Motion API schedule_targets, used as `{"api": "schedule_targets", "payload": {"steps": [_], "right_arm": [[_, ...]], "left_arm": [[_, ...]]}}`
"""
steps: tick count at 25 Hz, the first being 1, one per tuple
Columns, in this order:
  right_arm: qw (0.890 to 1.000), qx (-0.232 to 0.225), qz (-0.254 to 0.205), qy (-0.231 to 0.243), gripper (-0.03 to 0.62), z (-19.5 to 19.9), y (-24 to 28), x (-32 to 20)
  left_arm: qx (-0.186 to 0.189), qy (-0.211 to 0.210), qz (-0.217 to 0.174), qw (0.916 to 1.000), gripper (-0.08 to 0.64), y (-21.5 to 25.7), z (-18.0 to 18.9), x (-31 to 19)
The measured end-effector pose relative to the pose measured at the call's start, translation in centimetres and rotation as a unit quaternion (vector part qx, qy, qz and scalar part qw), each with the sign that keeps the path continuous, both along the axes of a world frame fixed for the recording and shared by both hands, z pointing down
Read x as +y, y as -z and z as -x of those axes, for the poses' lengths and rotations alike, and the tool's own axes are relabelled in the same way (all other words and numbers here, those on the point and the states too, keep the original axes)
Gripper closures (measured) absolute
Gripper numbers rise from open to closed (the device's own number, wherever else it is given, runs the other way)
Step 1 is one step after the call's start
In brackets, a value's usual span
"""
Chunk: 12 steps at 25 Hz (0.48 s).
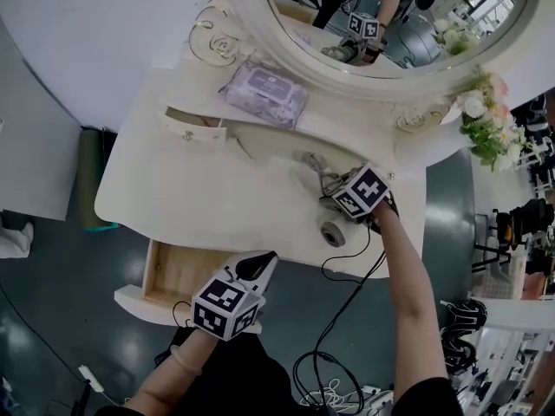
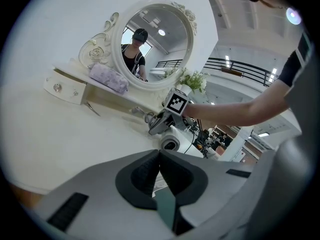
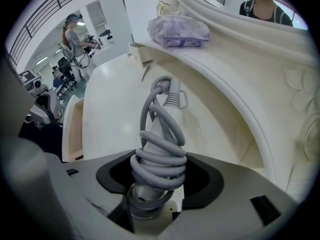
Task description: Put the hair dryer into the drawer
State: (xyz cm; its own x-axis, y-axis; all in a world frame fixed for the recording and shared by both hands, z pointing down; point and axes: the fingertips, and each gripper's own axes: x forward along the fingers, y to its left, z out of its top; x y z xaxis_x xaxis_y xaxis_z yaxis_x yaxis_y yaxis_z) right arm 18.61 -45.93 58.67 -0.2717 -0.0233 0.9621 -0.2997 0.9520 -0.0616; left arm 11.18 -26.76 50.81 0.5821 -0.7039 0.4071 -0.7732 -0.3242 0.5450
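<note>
grey hair dryer (image 1: 332, 233) in pinch of right claw (image 3: 152, 184) near tabletop (image 1: 199, 198) edge; left claw (image 2: 160, 156) pressed together beside open drawer (image 1: 172, 276)

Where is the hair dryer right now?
The hair dryer is at the right side of the dressing table in the head view, below the mirror, with the right gripper closed on its cord-wrapped handle.

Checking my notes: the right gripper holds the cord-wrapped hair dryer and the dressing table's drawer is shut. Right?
No: the drawer is pulled open, as the head view shows. The right gripper does hold the cord-wrapped hair dryer.
</note>
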Motion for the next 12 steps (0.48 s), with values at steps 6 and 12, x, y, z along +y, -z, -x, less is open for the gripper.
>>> {"api": "schedule_targets", "payload": {"steps": [6,12], "right_arm": [[1.000,-0.003,-0.011,-0.004,0.339,-0.6,1.8,1.4],[0.999,-0.010,-0.030,-0.004,0.339,-0.3,3.7,3.4]], "left_arm": [[0.000,-0.013,-0.007,0.9999,0.560,0.8,-0.5,1.3],[-0.006,-0.020,-0.016,0.9997,0.560,1.7,-0.3,3.1]]}}
